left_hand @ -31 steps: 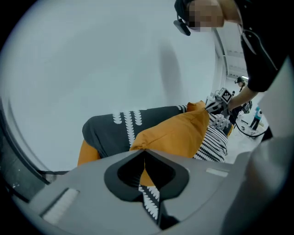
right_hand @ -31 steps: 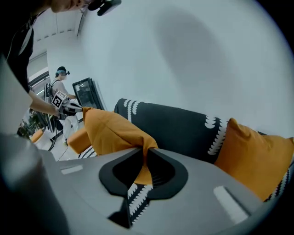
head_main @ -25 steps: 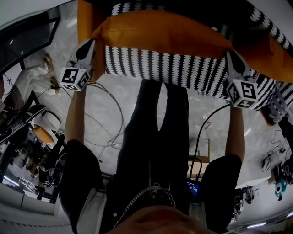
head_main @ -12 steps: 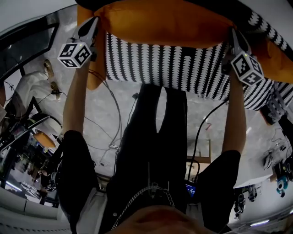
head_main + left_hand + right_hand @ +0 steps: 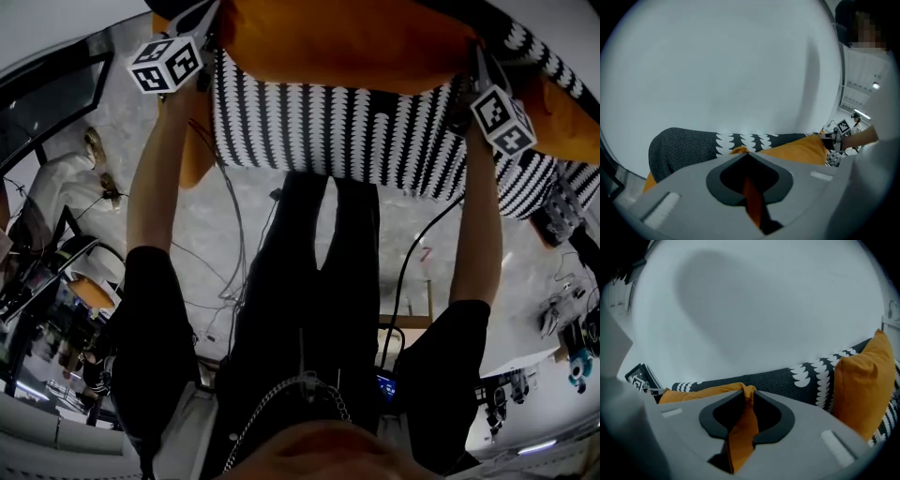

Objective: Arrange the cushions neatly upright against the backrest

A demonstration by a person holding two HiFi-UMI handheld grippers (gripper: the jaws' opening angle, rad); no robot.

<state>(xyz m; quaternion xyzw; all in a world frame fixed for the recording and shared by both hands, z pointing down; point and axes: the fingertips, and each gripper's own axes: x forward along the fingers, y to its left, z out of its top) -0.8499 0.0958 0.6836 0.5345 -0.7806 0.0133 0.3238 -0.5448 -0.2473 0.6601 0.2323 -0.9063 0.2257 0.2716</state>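
Grip: left tool clamps one cushion corner; right tool, jaws just loosening, pinches the other | Place: cushion spans the sofa before the backrest | Why: two-corner hold likely keeps it square for standing upright

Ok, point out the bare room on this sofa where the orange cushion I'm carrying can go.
Free: the patterned backrest between the held cushion and the orange cushion standing at right; also the backrest's bare grey end beyond the held cushion's left corner. Crowded: the right end, where that other cushion stands.
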